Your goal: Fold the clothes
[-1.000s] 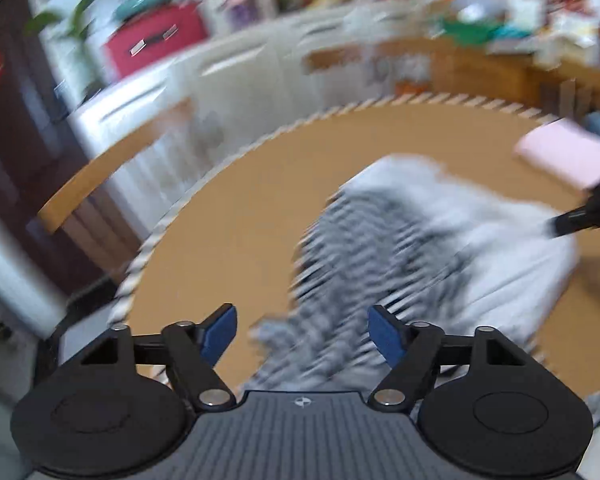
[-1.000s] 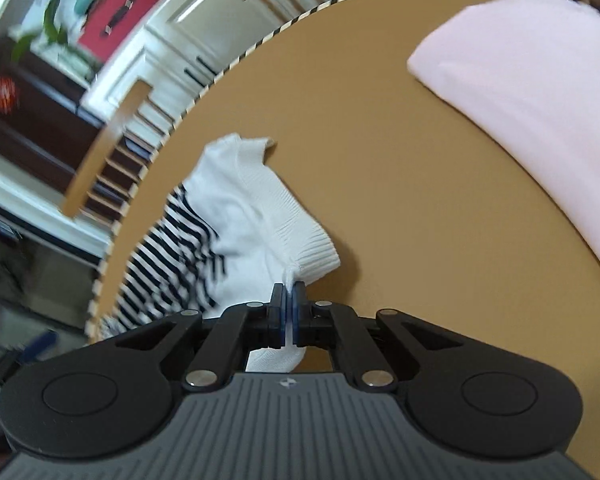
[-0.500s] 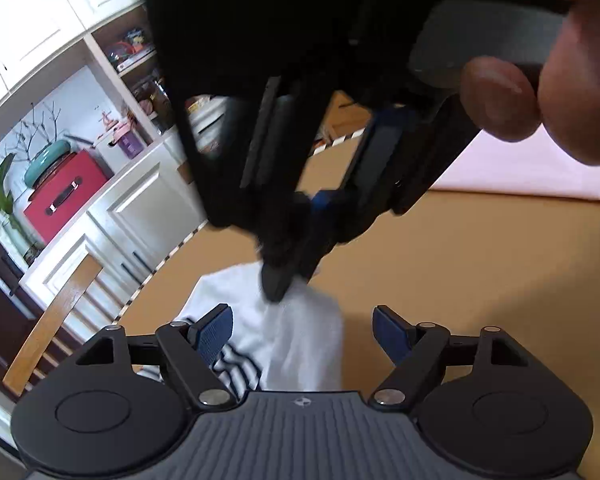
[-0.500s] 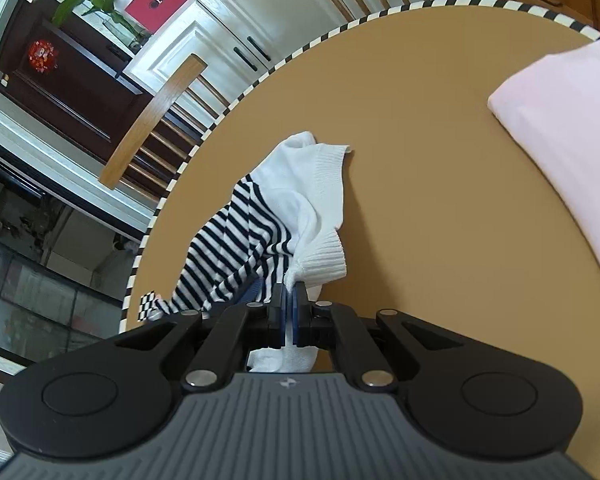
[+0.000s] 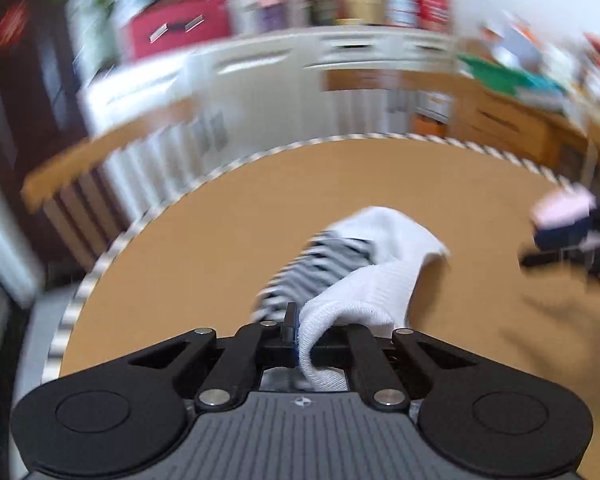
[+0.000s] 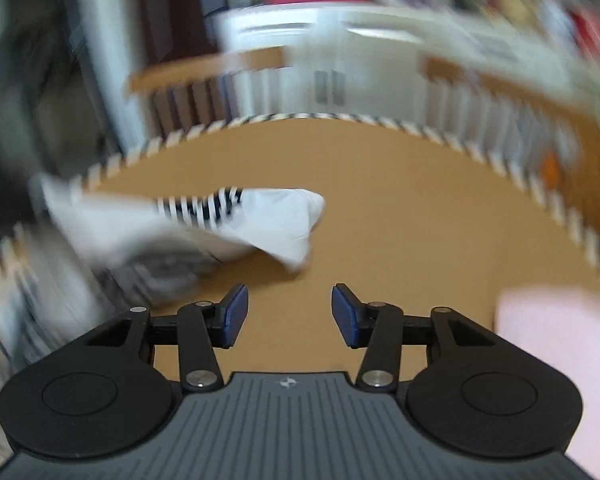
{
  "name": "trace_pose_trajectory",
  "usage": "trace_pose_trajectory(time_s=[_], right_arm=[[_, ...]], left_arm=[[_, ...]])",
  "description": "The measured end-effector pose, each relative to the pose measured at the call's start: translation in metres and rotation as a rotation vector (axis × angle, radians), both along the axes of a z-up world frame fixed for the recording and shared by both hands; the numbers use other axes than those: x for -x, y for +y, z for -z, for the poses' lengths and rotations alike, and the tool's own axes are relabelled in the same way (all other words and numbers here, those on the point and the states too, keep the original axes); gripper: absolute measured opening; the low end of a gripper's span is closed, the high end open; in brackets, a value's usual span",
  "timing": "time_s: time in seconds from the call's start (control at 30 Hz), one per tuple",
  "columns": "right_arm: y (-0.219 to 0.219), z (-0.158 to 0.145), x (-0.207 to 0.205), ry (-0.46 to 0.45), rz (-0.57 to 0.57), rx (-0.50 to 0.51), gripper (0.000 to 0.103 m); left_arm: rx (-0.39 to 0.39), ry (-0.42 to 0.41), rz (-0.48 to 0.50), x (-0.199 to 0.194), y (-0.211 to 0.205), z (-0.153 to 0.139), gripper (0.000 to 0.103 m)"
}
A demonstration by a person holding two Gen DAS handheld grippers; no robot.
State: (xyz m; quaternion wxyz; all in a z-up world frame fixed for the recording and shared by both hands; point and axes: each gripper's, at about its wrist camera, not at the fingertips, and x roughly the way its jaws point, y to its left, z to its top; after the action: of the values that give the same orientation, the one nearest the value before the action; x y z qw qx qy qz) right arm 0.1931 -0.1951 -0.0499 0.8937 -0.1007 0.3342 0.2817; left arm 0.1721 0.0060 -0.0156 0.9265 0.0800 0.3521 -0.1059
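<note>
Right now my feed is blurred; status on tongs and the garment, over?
Left tongs shut on striped top's white cuff. Right tongs just opened, nothing between them. Pink cloth lies apart; path clear.

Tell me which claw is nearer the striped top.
Left. The left claw is shut on the striped top's white ribbed edge; the right claw is open over bare table, apart from it.

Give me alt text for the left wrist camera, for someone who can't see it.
The left gripper is clamped on the ribbed white cuff of a black-and-white striped garment lying on a round tan table. The kitchen behind is blurred.
</note>
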Motion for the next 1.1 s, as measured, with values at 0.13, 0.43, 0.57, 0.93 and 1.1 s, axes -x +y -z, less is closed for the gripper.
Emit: trace_pose_trajectory(time_s=[0.13, 0.43, 0.57, 0.93, 1.1], right_arm=[[0.035, 0.029, -0.021, -0.154, -0.213, 0.198, 0.045], [0.092, 0.061, -0.034, -0.424, -0.538, 0.446, 0.057], [0.103, 0.059, -0.042, -0.412, -0.653, 0.419, 0.049], [0.076, 0.007, -0.042, -0.063, -0.507, 0.216, 0.006], [0.026, -0.071, -0.015, 0.005, -0.393, 0.029, 0.006]], left_arm=[[-0.013, 0.028, -0.06, -0.012, 0.034, -0.001, 0.005], [0.034, 0.084, -0.125, -0.023, 0.072, 0.011, 0.009], [0.053, 0.1, -0.145, -0.033, 0.079, 0.019, 0.012], [0.168, 0.046, -0.147, -0.014, 0.096, -0.01, 0.009], [0.26, -0.025, -0.077, 0.029, 0.099, -0.056, 0.007]])
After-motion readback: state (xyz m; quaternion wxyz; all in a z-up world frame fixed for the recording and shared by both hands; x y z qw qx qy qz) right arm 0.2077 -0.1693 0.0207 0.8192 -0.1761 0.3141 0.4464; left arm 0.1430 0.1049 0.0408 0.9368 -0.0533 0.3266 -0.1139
